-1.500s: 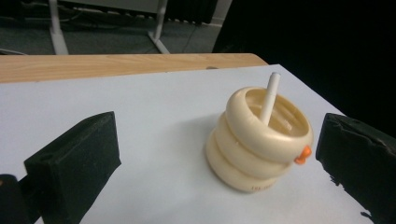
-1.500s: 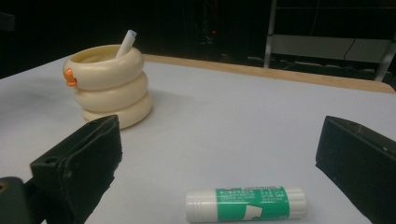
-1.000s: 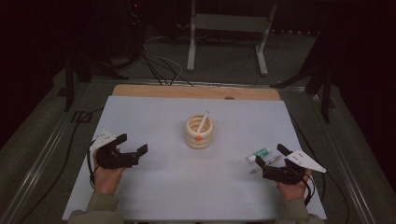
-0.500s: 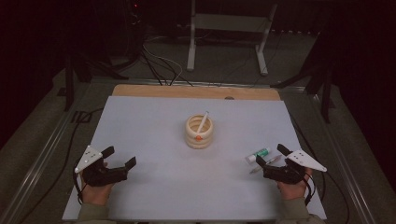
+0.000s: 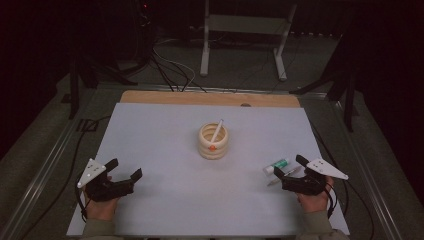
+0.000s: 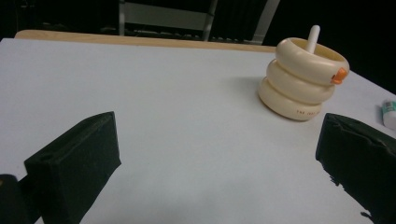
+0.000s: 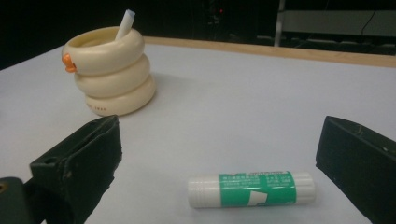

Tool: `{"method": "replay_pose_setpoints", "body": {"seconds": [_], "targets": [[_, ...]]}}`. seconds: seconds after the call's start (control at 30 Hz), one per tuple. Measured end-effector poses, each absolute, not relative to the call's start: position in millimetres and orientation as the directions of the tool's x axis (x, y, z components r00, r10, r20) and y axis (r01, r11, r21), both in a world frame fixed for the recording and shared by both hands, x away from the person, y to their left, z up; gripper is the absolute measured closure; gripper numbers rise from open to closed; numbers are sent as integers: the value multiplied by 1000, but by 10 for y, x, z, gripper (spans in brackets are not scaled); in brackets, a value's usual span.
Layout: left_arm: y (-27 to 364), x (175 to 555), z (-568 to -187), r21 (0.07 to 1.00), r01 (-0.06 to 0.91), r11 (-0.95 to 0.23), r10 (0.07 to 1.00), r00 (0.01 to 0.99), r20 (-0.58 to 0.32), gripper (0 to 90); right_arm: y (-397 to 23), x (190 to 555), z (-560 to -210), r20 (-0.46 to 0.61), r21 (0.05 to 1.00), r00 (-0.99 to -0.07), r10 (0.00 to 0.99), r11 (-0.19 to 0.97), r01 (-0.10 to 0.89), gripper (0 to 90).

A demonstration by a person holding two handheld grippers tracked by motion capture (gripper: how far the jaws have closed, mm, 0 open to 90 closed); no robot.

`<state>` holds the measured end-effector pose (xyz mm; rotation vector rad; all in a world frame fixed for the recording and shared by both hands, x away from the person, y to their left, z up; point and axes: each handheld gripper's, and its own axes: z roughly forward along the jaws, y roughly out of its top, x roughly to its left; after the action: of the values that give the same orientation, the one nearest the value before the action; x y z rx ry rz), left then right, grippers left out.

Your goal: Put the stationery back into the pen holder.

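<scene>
My right gripper (image 7: 219,158), jaws wide apart, straddles the glue stick (image 7: 251,189). My left gripper (image 6: 219,163) gapes over bare table (image 6: 154,116); cream holder (image 6: 303,79) beyond.

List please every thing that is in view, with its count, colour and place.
Glue stick: 1, white and green, lying on its side before the right gripper.
Holder: 1, cream ringed pot with an orange spot, table centre.
Stick: 1, white, leaning inside the holder.
Pen-like item: 1, pale, beside the glue stick; too small to identify.
Table: 1, white top, wooden far edge.
Metal stand: 1, grey, on the floor behind the table.
Left gripper: 1, black, near left corner, fingers open.
Right gripper: 1, black, near right, fingers open.
</scene>
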<state>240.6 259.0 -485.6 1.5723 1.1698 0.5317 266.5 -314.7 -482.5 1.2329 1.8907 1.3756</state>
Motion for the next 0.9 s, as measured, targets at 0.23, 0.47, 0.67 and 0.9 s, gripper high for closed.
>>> {"method": "replay_pose_setpoints", "body": {"seconds": [0.23,0.47,0.67,0.9], "targets": [[2585,2395,-4854,913,407,30,883,418,-216,2,-3121,2743,-4674,104,900,-518,849,141,412,9],[2611,2381,-4860,915,400,52,879,416,-232,2,-3170,2859,-4444,82,884,-543,836,190,427,8],[2611,2383,-4866,915,399,61,877,416,-240,2,-3199,3025,-4332,59,834,-570,819,273,479,8],[2586,2394,-4878,912,406,53,874,423,-239,2,-3142,3205,-4340,22,739,-656,755,430,519,8]]}}
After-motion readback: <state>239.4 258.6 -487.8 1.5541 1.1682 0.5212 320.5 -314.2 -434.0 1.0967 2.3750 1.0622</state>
